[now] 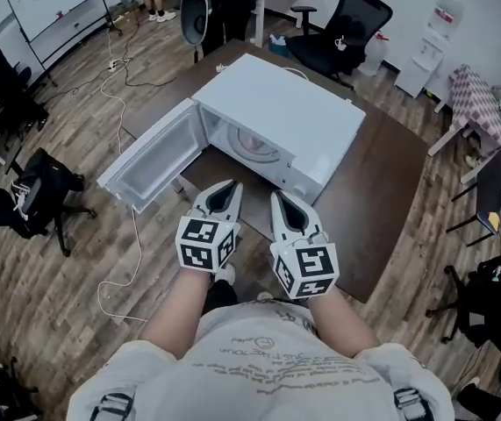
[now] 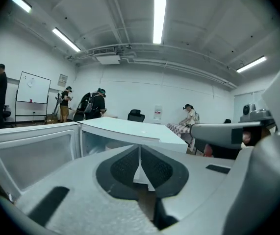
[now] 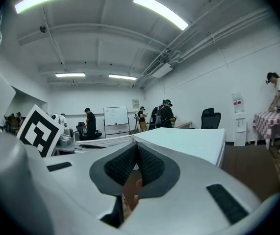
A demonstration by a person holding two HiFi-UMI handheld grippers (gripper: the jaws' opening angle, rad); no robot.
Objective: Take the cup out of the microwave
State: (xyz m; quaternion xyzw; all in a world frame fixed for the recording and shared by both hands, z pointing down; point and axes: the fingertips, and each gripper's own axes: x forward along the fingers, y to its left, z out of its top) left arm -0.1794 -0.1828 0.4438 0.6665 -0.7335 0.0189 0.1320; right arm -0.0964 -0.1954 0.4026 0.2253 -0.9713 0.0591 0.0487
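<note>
A white microwave (image 1: 294, 112) stands on a dark brown table (image 1: 382, 191), its door (image 1: 153, 156) swung wide open to the left. Inside the cavity a pale round shape (image 1: 254, 143) shows; I cannot tell whether it is the cup or the turntable. My left gripper (image 1: 231, 185) and right gripper (image 1: 278, 196) hover side by side just in front of the opening, both shut with nothing between the jaws. In the left gripper view the left gripper (image 2: 140, 148) faces the open cavity (image 2: 100, 143). The right gripper (image 3: 136, 148) points past the microwave's top (image 3: 184, 141).
The open door overhangs the table's left edge. A white cable (image 1: 127, 235) trails over the wooden floor at the left. Black office chairs (image 1: 342, 24) stand behind the table, another chair (image 1: 44, 191) at the left. Several people stand by a whiteboard (image 2: 33, 88).
</note>
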